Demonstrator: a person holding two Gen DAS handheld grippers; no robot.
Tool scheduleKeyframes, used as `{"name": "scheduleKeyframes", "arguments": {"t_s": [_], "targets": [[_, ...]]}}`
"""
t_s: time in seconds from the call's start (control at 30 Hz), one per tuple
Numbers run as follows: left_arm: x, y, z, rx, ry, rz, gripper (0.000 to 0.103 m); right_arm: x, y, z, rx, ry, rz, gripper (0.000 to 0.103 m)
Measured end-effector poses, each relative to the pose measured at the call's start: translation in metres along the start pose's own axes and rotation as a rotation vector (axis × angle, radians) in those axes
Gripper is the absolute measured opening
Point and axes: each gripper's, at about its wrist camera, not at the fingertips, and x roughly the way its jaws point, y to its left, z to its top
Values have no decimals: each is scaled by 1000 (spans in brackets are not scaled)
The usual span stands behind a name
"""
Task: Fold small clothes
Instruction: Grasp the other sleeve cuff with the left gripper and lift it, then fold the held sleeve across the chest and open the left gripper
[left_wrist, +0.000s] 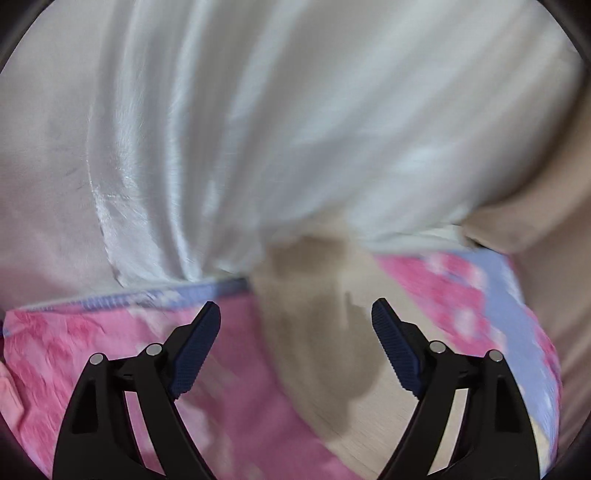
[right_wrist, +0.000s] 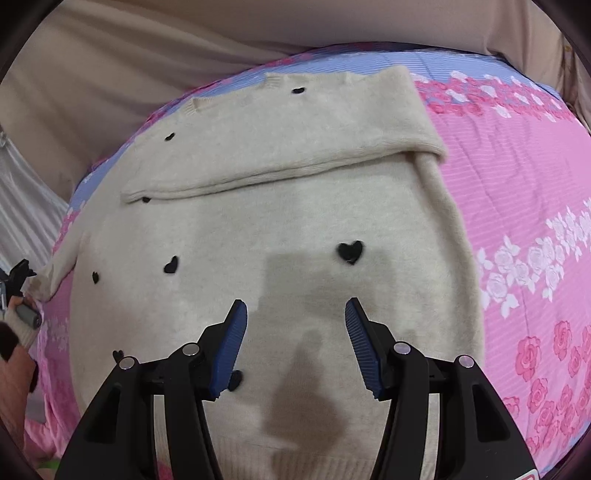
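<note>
And here's the cream sweater (right_wrist: 280, 221) spread flat on the bed, lying on the pink rose-print sheet (right_wrist: 517, 177), fuzzy knit dotted with small black hearts. One sleeve (right_wrist: 280, 147) is already folded across the chest, running side to side near the collar. The other sleeve (right_wrist: 51, 277) stretches off to the left edge, and that's the one that matters. The right gripper (right_wrist: 295, 325) hovers over the lower body of the sweater, jaws apart, nothing between them, its shadow dropped on the knit just ahead. In its view the sweater's long axis runs straight away from the jaws, hem nearest, collar far.

Over on the left wrist view things are blurred: the left gripper (left_wrist: 295, 325) has jaws spread wide and empty, with a cream strip of sleeve (left_wrist: 317, 332) running from between the jaws away toward the pale satin curtain (left_wrist: 258, 129). The left hand (right_wrist: 14, 354) is at that sleeve's end, so it looks the nearer one to bring the sleeve across, though the soft knit will likely sag and drag
</note>
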Motion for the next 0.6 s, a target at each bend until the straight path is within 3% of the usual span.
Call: {"name": "scheduleKeyframes", "arguments": {"t_s": [0.07, 0.1, 0.13, 0.17, 0.23, 0.33, 0.47, 0.6], "targets": [[16, 10, 6, -55, 33, 15, 78, -1, 14, 4, -38, -3, 11, 54], [20, 13, 8, -75, 42, 3, 52, -1, 19, 5, -55, -3, 12, 54], [24, 14, 9, -87, 59, -28, 19, -1, 25, 6, -73, -1, 13, 54], [27, 9, 11, -82, 94, -74, 9, 0, 28, 7, -84, 1, 14, 55], [13, -4, 11, -59, 61, -115, 8, 0, 32, 7, -98, 7, 16, 55], [-38, -48, 2, 73, -26, -244, 8, 1, 32, 7, -89, 11, 22, 55], [-128, -124, -36, 252, -83, -504, 8, 0, 30, 7, -76, 6, 36, 55], [-225, -207, -118, 437, -13, -794, 8, -7, 23, 7, -60, -24, 39, 55]]}}
